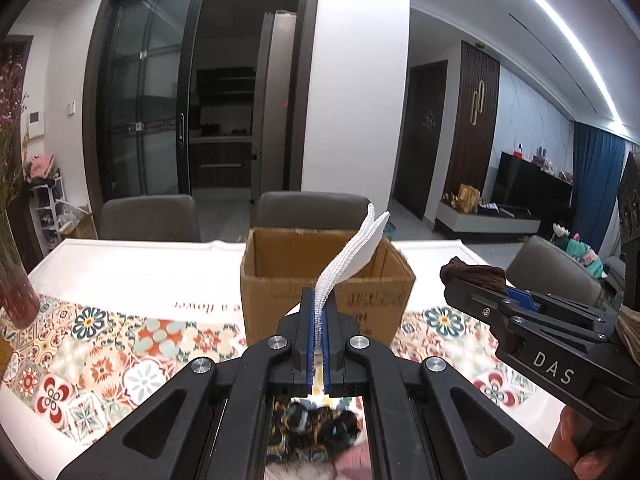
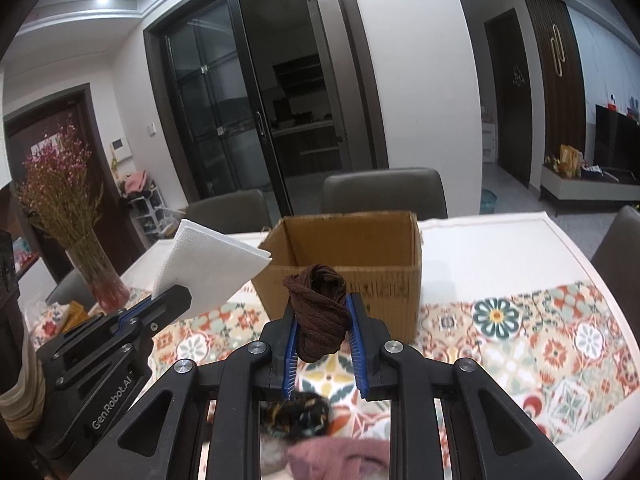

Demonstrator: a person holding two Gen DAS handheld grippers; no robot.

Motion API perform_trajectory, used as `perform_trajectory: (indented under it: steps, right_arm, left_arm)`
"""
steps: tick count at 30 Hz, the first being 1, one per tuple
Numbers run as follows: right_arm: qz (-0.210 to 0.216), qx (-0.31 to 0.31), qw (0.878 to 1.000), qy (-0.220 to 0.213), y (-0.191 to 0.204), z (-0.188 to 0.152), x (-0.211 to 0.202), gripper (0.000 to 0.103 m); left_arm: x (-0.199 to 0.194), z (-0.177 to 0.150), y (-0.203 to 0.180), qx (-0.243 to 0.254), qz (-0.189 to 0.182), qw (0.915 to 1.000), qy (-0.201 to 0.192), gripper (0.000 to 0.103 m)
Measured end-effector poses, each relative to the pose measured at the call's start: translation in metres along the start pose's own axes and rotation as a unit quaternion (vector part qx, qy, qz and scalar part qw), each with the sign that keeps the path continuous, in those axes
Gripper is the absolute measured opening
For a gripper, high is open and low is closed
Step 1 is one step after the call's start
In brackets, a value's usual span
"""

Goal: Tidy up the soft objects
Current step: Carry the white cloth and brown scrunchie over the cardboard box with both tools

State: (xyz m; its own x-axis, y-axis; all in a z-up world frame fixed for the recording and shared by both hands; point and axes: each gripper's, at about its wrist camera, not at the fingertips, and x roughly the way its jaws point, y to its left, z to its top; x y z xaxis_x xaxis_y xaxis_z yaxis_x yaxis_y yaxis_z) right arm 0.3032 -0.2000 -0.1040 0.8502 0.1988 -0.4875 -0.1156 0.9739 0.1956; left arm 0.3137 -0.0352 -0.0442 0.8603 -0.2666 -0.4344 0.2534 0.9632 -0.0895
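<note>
Left claw [image 1: 319,312], pads pressed flat together on a folded white cloth [image 1: 352,256] rising toward 1 o'clock; right claw [image 2: 322,320], slightly parted, clamping a rolled brown sock [image 2: 320,312]. Both are above the patterned desk [image 2: 540,340], an open cardboard box [image 2: 352,264] at 12 o'clock.

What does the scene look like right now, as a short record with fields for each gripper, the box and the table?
left gripper: shut on folded white cloth
right gripper: shut on rolled brown sock
cardboard box: open-topped, upright, beyond both grippers; inside not visible
table: white top with patterned floral runner
vase of dried flowers: on the table's left side
</note>
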Motion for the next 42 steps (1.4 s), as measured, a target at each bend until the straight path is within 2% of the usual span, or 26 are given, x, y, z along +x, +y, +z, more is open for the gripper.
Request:
perform_trajectory:
  steps: [14,25,31,42]
  right_arm:
    - [0.008,-0.01,1.0,-0.029,-0.007,0.044,0.041,0.024]
    - [-0.016,-0.033,0.999,-0.035,-0.017,0.074,0.084,0.024]
    - [-0.017,-0.029,0.999,-0.018,-0.025,0.086,0.111,0.024]
    - [-0.024,-0.017,0.998,0.046,-0.041,0.085,0.161,0.026]
  left_arm:
    - [0.045,0.041,0.009,0.003,0.011,0.9994,-0.034,0.005]
    - [0.096,0.059,0.014,0.016,0.019,0.9993,-0.028,0.005]
    - [0.127,0.066,0.018,0.022,0.017,0.9996,-0.011,0.005]
    - [0.175,0.069,0.015,0.048,0.015,0.998,0.038,0.008]
